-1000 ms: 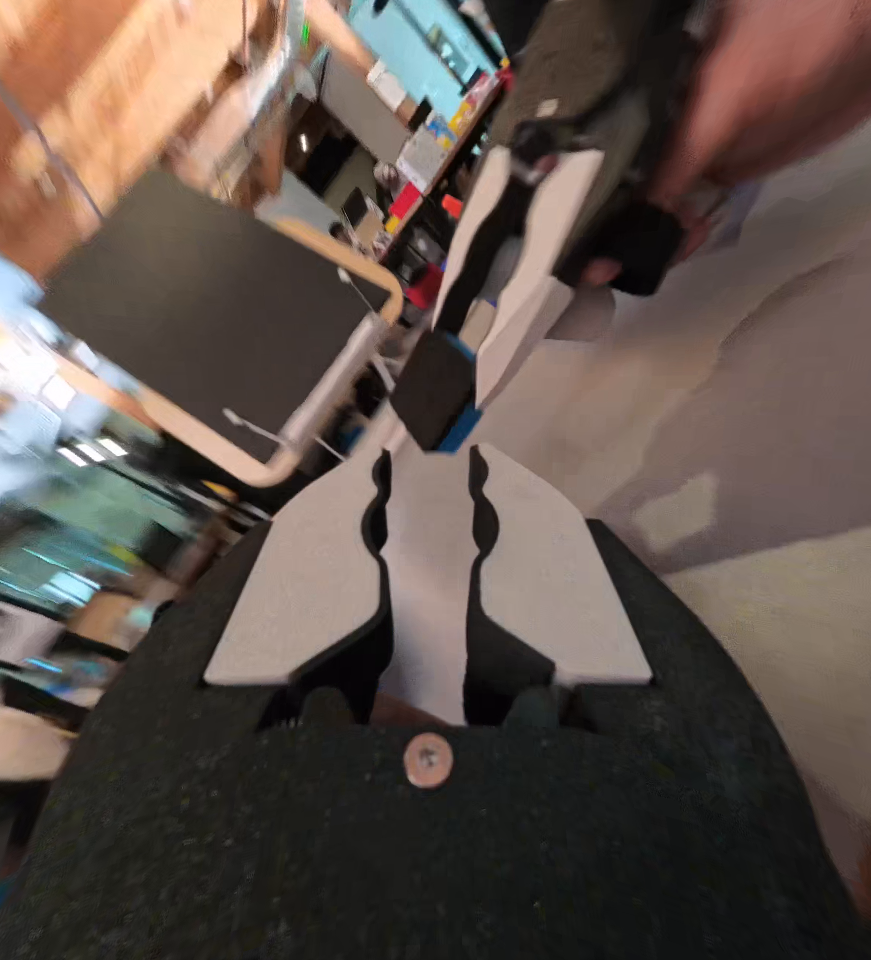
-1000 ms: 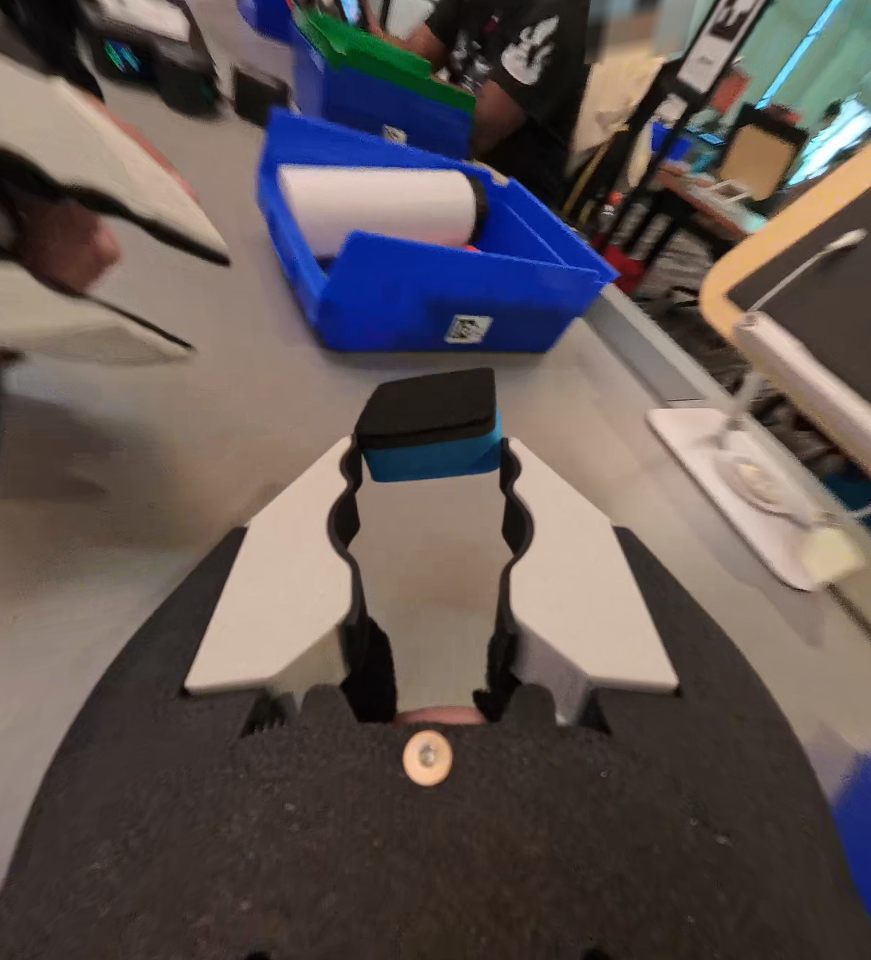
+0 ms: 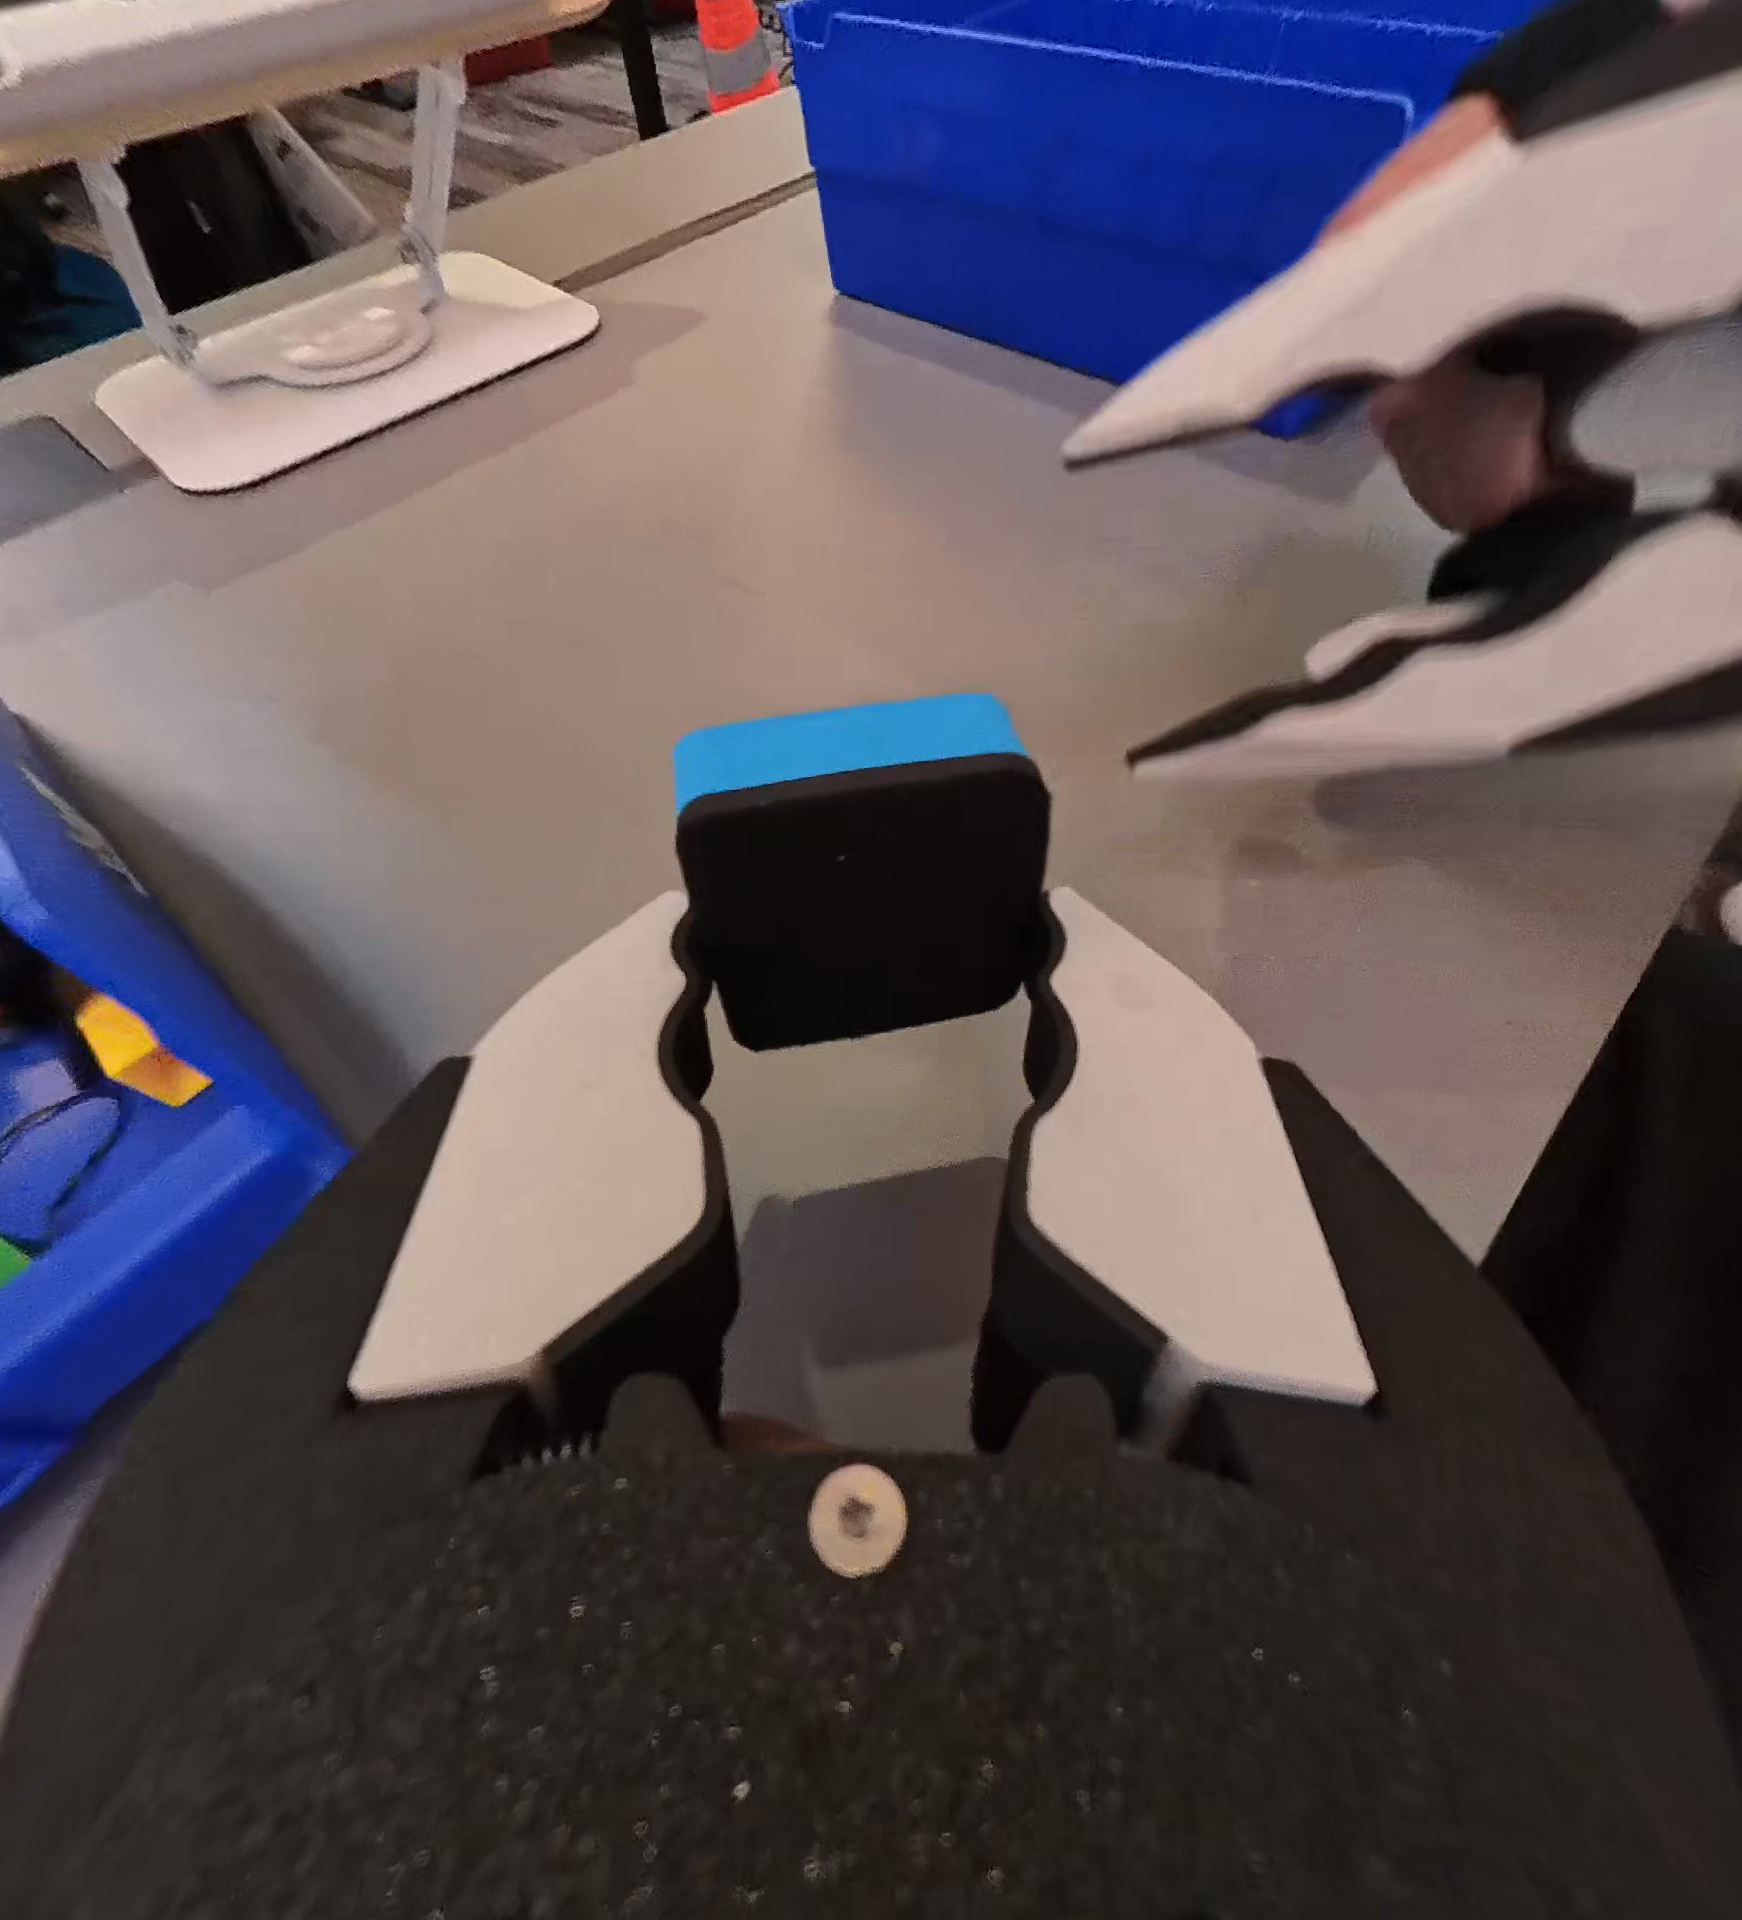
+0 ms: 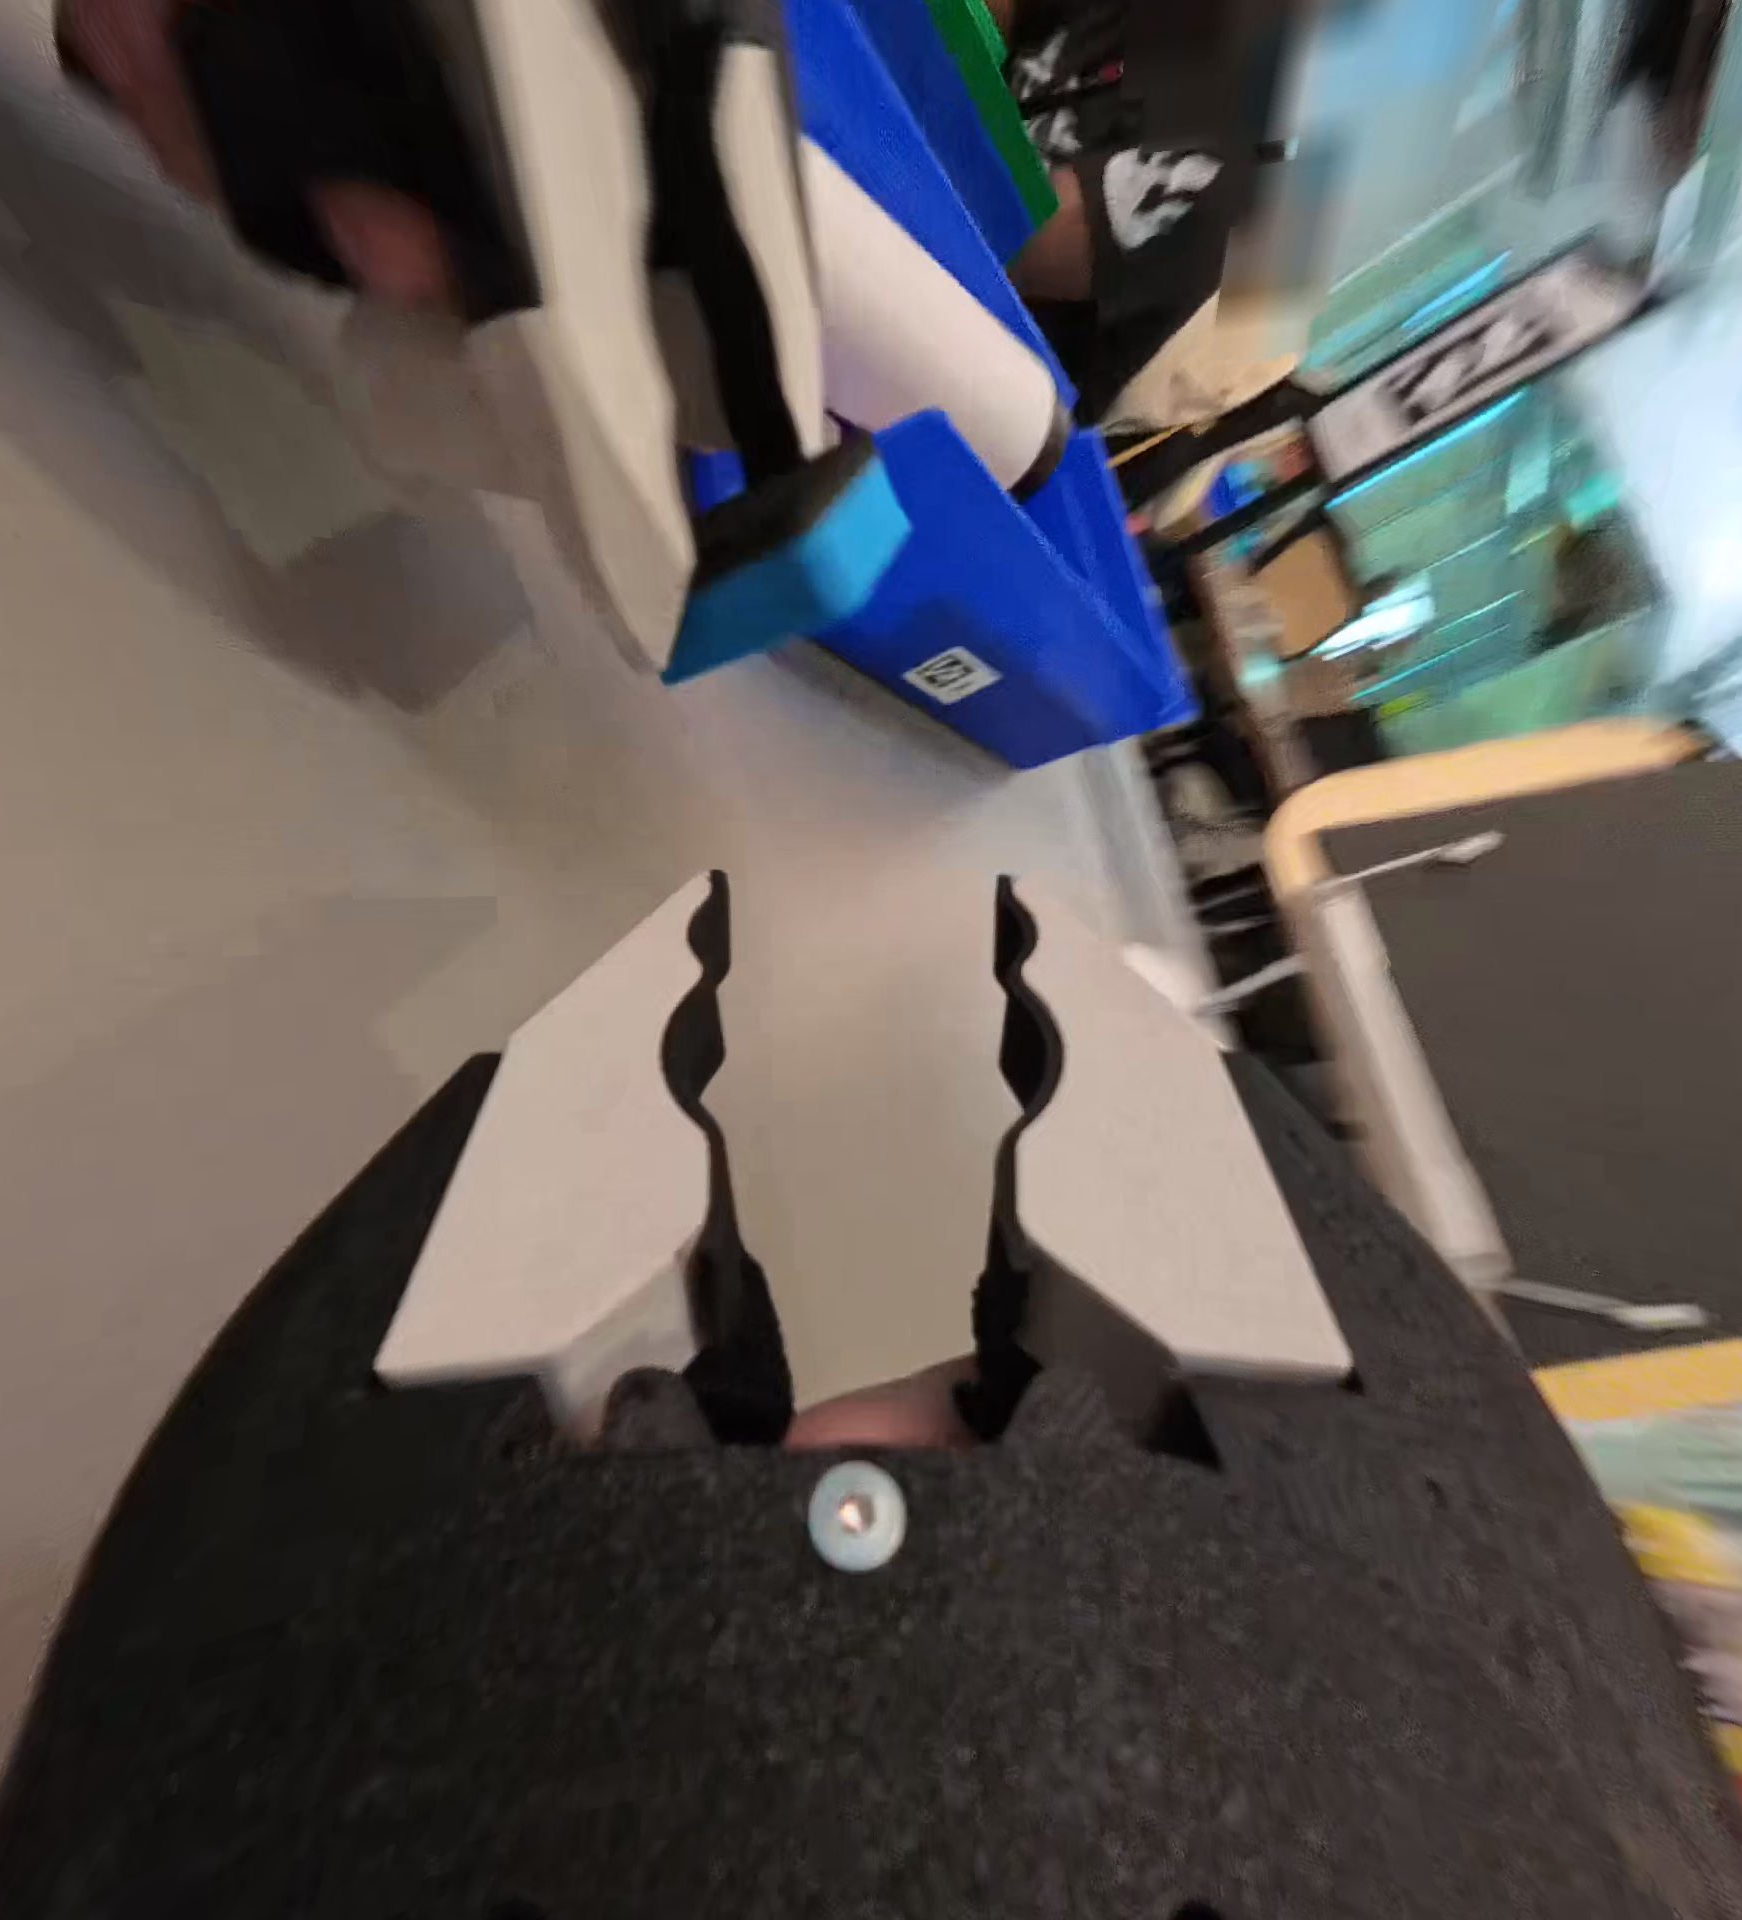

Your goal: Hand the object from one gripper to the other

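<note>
- Left tongs (image 3: 862, 925) gripped the block (image 3: 859, 873) above the bench (image 3: 534, 644).
- Right tongs (image 4: 856, 883) hung open, empty, at two o'clock.
- Handover looked done; next, probably set down.

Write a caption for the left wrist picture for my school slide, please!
The left tongs grip a black-and-blue foam block above the grey table, while the open right tongs wait nearby.
</note>
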A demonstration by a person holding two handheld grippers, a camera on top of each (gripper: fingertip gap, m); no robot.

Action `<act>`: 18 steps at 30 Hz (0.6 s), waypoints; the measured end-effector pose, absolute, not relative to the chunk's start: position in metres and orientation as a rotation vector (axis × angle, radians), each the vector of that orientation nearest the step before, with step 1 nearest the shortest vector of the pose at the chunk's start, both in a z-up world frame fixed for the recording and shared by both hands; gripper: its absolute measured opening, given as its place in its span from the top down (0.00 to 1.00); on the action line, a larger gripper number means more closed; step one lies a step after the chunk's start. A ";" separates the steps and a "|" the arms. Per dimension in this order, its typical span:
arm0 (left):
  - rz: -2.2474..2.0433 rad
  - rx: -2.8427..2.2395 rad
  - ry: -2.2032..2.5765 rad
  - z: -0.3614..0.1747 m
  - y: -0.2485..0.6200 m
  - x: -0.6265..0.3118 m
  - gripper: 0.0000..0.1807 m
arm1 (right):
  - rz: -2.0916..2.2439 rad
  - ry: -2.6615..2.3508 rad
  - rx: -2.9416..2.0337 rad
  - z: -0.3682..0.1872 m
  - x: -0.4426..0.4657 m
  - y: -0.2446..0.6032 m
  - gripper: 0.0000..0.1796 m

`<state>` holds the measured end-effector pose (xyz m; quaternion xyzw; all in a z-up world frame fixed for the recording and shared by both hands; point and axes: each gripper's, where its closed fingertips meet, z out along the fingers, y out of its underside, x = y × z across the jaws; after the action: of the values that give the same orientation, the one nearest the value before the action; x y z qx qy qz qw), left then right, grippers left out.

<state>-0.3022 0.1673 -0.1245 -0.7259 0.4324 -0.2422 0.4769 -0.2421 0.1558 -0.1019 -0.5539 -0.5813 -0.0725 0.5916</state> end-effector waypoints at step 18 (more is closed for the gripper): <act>-0.012 -1.617 1.187 -0.133 0.174 -0.296 0.68 | 0.808 -0.820 -1.877 -0.116 -0.291 0.156 0.87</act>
<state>-0.2962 0.1744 -0.1327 -0.6796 0.4988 -0.0049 0.5379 -0.2906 0.1559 -0.1156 -0.7601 -0.3319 0.3271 0.4529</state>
